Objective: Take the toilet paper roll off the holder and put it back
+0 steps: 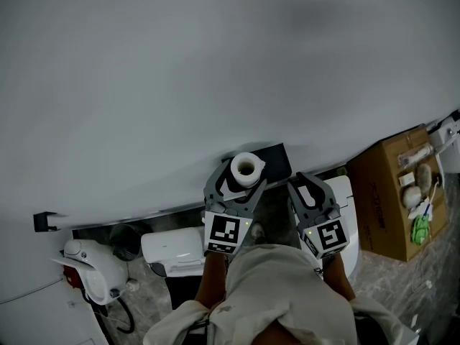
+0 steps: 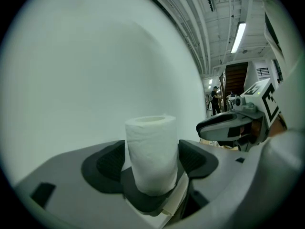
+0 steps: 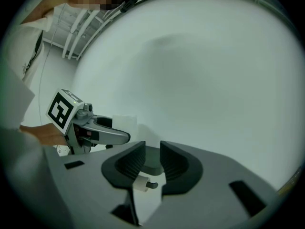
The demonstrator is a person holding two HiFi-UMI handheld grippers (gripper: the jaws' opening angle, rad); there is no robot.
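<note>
1. One pale garment [image 1: 287, 293] on the person lies nearest the head camera, and both grippers are held out ahead of it, side by side
2. Right gripper [image 3: 152, 159]: jaws nearly together with a narrow gap between the ribbed pads and nothing in it. It sits to the right of the roll, apart from it
3. Left gripper [image 2: 151, 168]: jaws spread wide, one on either side of the toilet paper roll [image 2: 151, 151]. The pads are close alongside the roll but show no squeeze on the paper
4. The roll stands upright, core hole up, on a black holder [image 1: 277, 157] set against the wall
5. A pale wall [image 1: 215, 70] fills the view behind
6. On the floor below: a white appliance [image 1: 172, 250] at left and a cardboard box [image 1: 392, 185] at far right
</note>
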